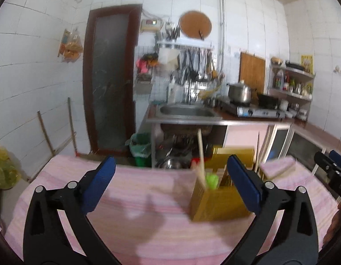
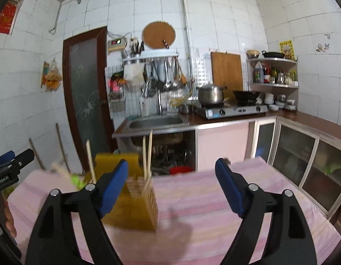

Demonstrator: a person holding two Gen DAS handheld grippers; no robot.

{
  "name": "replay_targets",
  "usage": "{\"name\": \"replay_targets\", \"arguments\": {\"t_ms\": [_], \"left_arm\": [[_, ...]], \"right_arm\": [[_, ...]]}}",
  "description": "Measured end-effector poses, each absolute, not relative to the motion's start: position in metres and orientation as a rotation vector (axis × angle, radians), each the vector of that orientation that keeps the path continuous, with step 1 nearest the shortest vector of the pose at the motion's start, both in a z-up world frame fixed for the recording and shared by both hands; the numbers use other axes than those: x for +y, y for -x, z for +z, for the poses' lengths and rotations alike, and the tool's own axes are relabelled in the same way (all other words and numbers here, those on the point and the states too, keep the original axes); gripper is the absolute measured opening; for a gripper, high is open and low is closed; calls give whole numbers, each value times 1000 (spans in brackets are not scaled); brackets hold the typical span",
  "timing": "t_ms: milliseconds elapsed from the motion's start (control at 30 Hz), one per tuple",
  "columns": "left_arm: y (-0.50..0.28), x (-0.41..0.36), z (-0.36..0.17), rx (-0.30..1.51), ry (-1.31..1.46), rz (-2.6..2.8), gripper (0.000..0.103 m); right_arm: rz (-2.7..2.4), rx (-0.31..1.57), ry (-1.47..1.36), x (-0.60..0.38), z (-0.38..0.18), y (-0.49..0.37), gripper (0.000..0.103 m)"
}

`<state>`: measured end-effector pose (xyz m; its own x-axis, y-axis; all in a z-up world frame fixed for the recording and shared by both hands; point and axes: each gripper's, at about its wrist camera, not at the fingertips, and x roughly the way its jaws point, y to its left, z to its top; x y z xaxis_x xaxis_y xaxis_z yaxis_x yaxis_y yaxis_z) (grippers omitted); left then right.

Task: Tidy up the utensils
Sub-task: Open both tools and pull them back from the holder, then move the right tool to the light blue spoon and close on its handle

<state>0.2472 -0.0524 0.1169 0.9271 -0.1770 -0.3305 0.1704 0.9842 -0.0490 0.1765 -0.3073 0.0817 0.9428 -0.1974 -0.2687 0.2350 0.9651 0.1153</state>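
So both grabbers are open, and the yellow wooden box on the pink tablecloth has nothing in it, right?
Not quite. The box isn't empty: chopsticks stand up out of it, as the right wrist view shows. The rest holds: the left grabber and right grabber are open, and the box sits on the pink tablecloth.

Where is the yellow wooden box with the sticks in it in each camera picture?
Left wrist view: the wooden utensil holder sits right of centre on the pink tablecloth, just inside the right-side finger.
Right wrist view: the holder sits left of centre, partly behind the left-side finger.
Shared landmark: the steel sink behind it.
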Motion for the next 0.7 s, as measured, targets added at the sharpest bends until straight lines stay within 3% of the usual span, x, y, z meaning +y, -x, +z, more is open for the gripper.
{"name": "replay_targets", "arguments": {"t_ms": [700], "left_arm": [[-183, 24, 0, 614, -11, -83, 98]], "right_arm": [[-46, 553, -32, -217, -33, -136, 81]]}}
